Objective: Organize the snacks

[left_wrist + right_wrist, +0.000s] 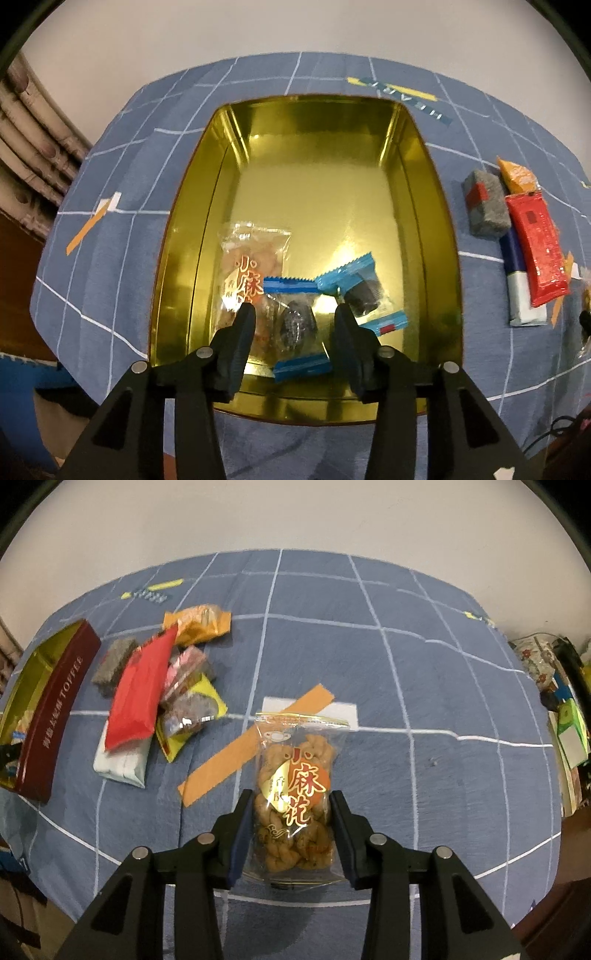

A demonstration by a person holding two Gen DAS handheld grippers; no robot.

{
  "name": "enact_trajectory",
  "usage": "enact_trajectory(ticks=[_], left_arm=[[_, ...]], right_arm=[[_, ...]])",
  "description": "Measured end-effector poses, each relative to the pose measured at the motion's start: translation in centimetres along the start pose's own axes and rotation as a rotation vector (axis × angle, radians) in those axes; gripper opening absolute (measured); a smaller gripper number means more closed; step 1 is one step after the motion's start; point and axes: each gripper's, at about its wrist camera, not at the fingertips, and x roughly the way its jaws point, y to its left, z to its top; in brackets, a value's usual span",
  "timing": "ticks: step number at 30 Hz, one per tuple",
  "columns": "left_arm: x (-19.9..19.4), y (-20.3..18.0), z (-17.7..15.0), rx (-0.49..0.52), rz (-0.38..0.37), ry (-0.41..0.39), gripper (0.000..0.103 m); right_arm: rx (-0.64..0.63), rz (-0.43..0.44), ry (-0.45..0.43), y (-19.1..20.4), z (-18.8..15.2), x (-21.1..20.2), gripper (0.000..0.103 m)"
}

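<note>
An open gold tin [421,192] sits on the blue gridded cloth. Inside lie a clear fried-dough twist packet [255,254] and two blue-wrapped dark cookies [295,325] [360,291]. My left gripper [294,312] hovers over the tin's near end, jaws apart. One cookie lies on the tin floor under the gap, and the pads do not press it. Over the cloth, my right gripper [291,795] is shut on the lower half of a second clear twist packet [295,746]. The tin's maroon wall [55,709] is at the far left in the right wrist view.
A pile of snacks lies between tin and right gripper: a red packet [138,690], an orange one [199,624], a grey block [112,661], a yellow-edged packet [192,716] and a white packet [122,760]. Clutter stands past the table's right edge [561,701].
</note>
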Motion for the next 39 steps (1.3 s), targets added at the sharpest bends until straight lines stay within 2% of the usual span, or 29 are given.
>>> enact_trajectory(ticks=[3,7,10,14,18,24,32,34,39], left_arm=[[-0.8,-0.2,0.1,0.011,-0.020,-0.030,0.049],[-2.0,0.0,0.3,0.005,-0.041,-0.083,0.051],[-3.0,1.3,0.6,-0.045,-0.041,-0.125,0.054],[-3.7,3.8,0.8,-0.122,0.003,-0.162,0.055],[-3.6,6.9,0.6,-0.227,-0.002,-0.154,0.055],[-3.3,9.3,-0.8,-0.307,0.019,-0.135,0.055],[-3.0,11.1,-2.0,-0.369,0.023,-0.113,0.057],[-3.0,11.1,-2.1,-0.372,0.022,-0.110,0.061],[-2.6,10.7,-2.1,-0.360,0.005,-0.093,0.062]], right_arm=[[-0.005,-0.008,-0.038,0.4,0.7,-1.3,0.041],[-0.025,0.027,-0.084,1.9,2.1,-3.0,0.041],[-0.065,0.086,-0.102,4.1,3.2,-4.0,0.041],[-0.135,0.177,-0.120,8.1,4.5,-4.9,0.041],[-0.206,0.281,-0.101,13.0,5.3,-4.6,0.041],[-0.308,0.348,-0.090,19.7,5.5,-4.1,0.041],[-0.386,0.374,-0.060,25.2,5.6,-3.0,0.041],[-0.390,0.382,-0.047,26.0,5.7,-2.5,0.041],[-0.423,0.368,-0.019,27.8,5.5,-1.1,0.041]])
